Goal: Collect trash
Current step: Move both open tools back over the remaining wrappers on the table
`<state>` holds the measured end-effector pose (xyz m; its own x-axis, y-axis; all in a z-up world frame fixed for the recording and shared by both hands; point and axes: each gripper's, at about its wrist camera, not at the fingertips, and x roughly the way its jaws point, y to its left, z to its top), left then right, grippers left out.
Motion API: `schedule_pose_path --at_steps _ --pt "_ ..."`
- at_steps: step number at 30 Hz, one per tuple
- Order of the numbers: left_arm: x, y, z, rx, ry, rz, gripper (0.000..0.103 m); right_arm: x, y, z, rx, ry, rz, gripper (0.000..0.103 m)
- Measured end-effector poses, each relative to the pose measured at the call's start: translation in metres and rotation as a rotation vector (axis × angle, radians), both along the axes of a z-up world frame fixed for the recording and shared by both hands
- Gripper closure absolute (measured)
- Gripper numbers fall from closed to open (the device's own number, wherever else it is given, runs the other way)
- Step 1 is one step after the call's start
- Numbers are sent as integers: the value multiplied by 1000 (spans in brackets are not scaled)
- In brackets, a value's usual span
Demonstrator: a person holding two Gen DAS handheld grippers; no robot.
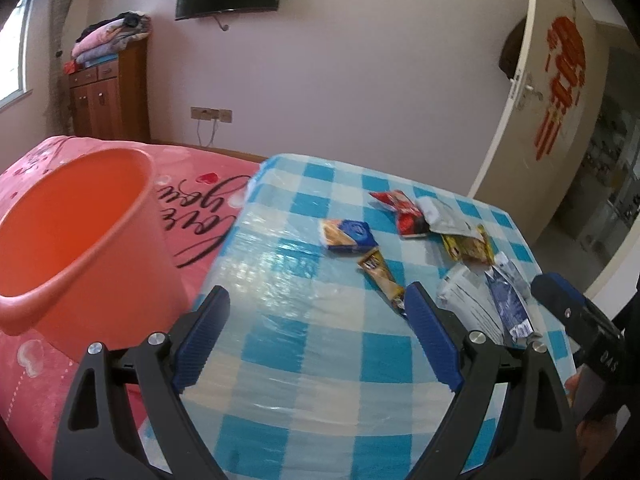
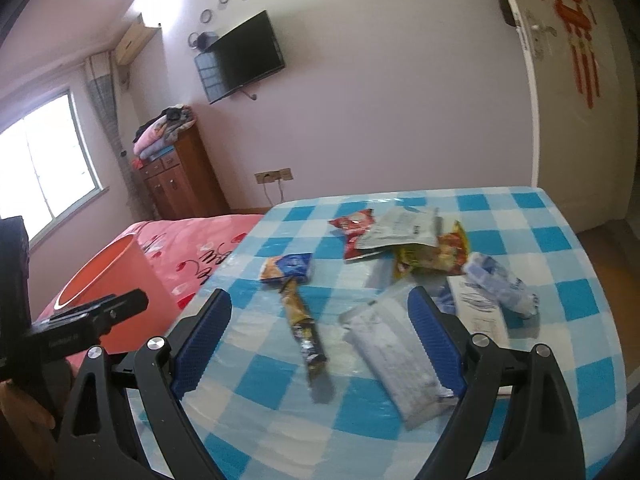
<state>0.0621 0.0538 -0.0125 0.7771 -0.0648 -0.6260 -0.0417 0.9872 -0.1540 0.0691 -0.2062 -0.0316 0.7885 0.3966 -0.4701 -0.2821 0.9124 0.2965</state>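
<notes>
Both claws spread wide, nothing held. Left gripper [image 1: 316,308] hangs over a blue/white checked tablecloth [image 1: 304,360] under clear plastic, bare cloth between its fingers. Orange bin [image 1: 80,248] sits to its left on a pink bedspread [image 1: 192,208] w/ black script, touching the table edge.

Trash lies ahead-right of the left claw: blue snack pack [image 1: 349,233], thin brown sachet [image 1: 380,276] running up to its right finger, red wrapper [image 1: 402,211], silver pouch [image 1: 444,216], yellow wrapper [image 1: 466,246], white/blue wrapper [image 1: 486,300] just right of that finger.

Right gripper [image 2: 320,310] is over the same cloth; sachet sits between its fingers, a clear packet [image 2: 396,352] against the right finger, the pile just beyond.

Room: lilac wall, wall TV [image 2: 250,54], wooden cabinet [image 2: 180,176] w/ folded blankets on top, window [image 2: 44,152] far left, white door [image 1: 560,80] w/ red decal at right.
</notes>
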Motion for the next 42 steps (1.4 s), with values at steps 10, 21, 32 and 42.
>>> schedule_pose_path --at_steps 10,21,32,42 --pt "11 -53 -16 48 42 -99 14 11 -54 -14 47 32 -94 14" --pt "20 -93 -30 73 79 -177 14 21 -99 -31 57 72 -169 14" --pt "26 -147 -47 17 154 -315 14 35 -149 -57 116 163 -244 14" --pt "40 -180 -47 -51 187 -365 14 44 -175 -73 139 208 -274 14"
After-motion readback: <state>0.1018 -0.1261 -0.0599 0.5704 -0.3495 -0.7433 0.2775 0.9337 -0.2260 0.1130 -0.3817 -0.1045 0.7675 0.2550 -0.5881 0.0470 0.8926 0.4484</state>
